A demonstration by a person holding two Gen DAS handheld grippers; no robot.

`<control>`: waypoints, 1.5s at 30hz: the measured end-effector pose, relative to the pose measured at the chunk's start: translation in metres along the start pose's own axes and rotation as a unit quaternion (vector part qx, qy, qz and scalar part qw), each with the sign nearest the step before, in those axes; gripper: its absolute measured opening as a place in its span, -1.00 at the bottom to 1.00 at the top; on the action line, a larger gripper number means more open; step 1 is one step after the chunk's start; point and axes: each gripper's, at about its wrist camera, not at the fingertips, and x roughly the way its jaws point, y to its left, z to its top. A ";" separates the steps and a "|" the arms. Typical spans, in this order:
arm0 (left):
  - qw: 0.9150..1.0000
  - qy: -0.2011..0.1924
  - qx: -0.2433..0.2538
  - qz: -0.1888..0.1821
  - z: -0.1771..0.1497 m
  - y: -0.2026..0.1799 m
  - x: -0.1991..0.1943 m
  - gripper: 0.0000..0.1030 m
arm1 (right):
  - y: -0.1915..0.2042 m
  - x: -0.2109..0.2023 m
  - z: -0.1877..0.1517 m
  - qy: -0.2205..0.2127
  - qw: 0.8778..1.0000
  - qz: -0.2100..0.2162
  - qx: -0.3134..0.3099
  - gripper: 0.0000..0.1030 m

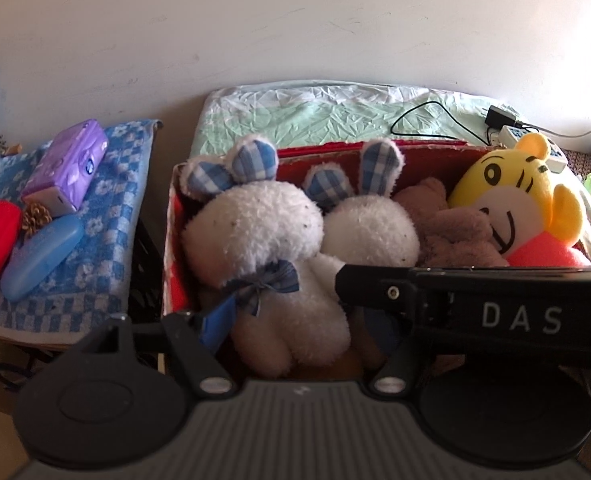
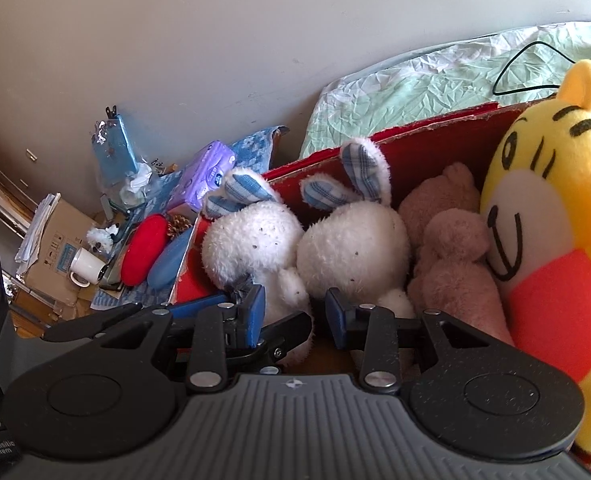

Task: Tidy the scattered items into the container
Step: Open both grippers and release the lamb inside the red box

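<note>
The red box (image 1: pixel 375 156) already held two white rabbits (image 2: pixel 351 248), a brown bear (image 2: pixel 451 256) and a yellow tiger (image 2: pixel 547 208), so packing looked nearly finished. The right gripper (image 2: pixel 293 312) hovered open and empty just before the box; the left gripper (image 1: pixel 279 320) stood spread around a rabbit's body, grip unclear. Next likely meant withdrawing.

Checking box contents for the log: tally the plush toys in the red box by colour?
White rabbits: 2
Brown plush: 1
Yellow tiger: 1
Total: 4 in the red box
</note>
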 end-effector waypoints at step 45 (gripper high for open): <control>0.998 0.025 -0.016 0.049 -0.009 -0.023 -0.010 0.99 | -0.019 -0.043 -0.003 0.014 1.000 -0.009 0.012 -0.24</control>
